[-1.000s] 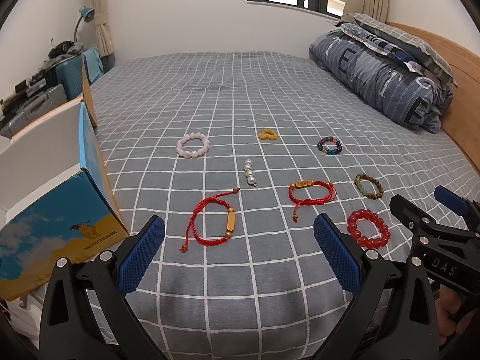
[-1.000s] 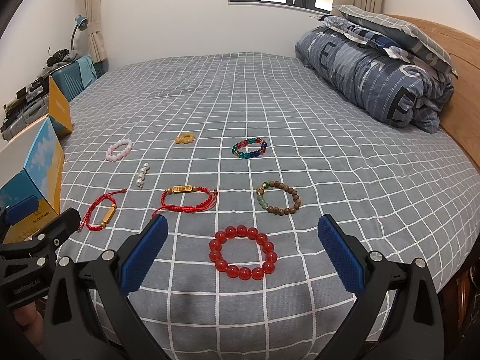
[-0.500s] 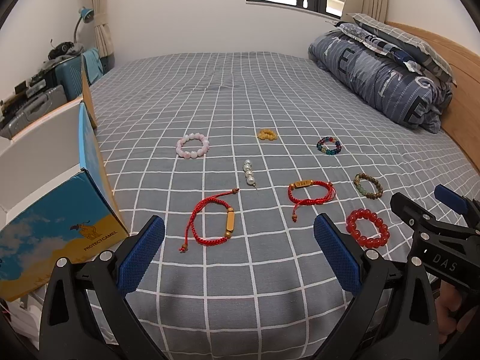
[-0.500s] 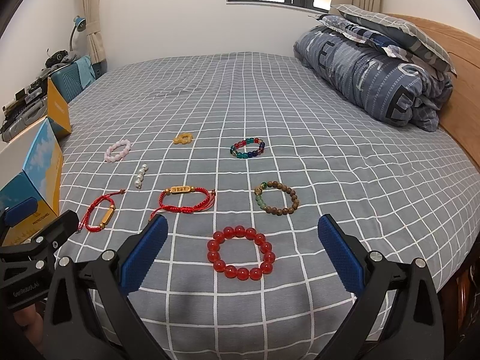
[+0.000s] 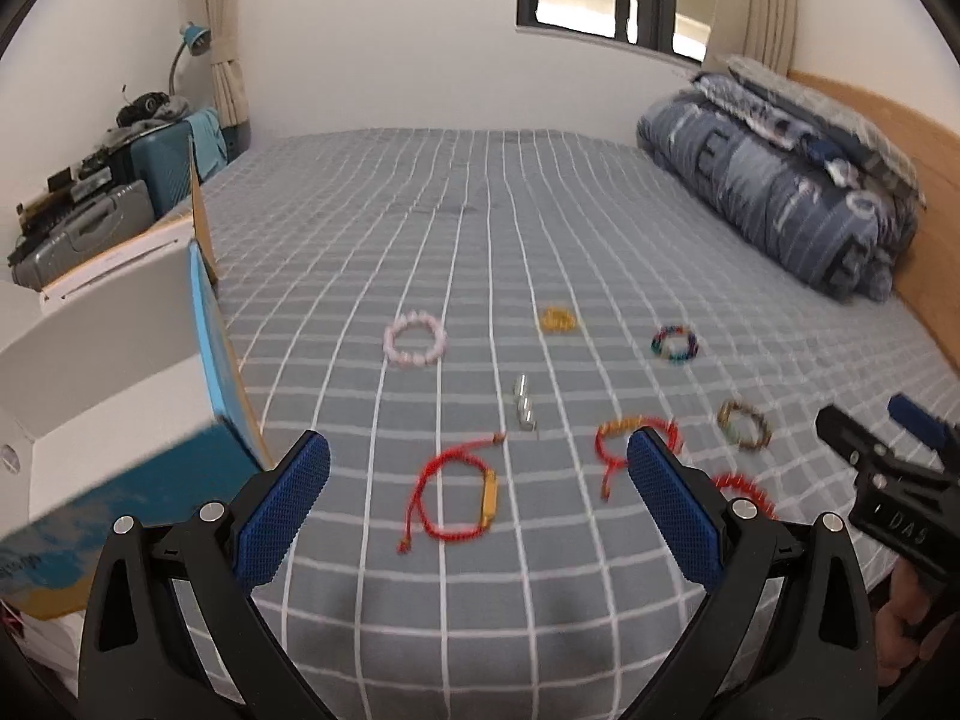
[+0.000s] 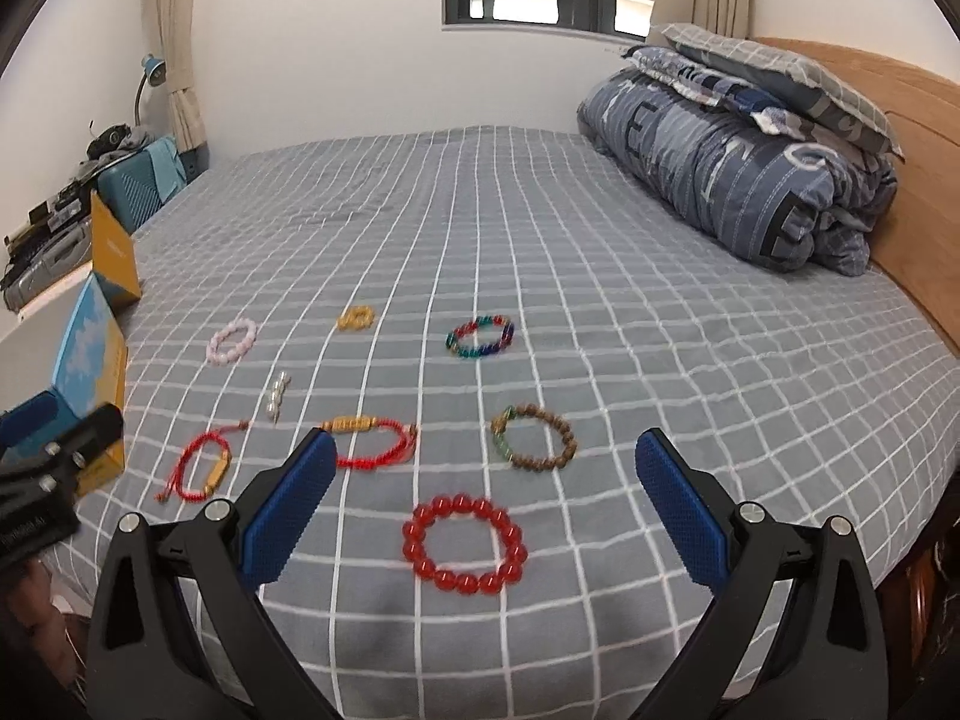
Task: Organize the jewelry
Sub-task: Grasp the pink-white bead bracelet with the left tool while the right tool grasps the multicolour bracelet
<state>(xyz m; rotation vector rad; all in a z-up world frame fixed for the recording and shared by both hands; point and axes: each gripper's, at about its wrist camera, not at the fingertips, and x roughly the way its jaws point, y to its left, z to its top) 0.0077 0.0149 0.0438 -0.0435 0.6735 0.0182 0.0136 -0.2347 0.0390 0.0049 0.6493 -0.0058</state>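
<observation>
Eight bracelets (image 6: 463,543) flat, spread apart on checked bedspread (image 6: 600,300)

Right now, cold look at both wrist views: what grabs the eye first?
The scatter of bracelets on the grey checked bedspread: the red bead bracelet lies nearest, between the open fingers of the right tool, with a red cord bracelet framed the same way by the open left tool. Next, the blue and yellow box at the bed's left edge and the rolled blue quilt by the wooden headboard.

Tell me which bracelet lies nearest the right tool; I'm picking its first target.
The red bead bracelet: it lies between the right tool's open fingers, closer than the wooden-bead one.
</observation>
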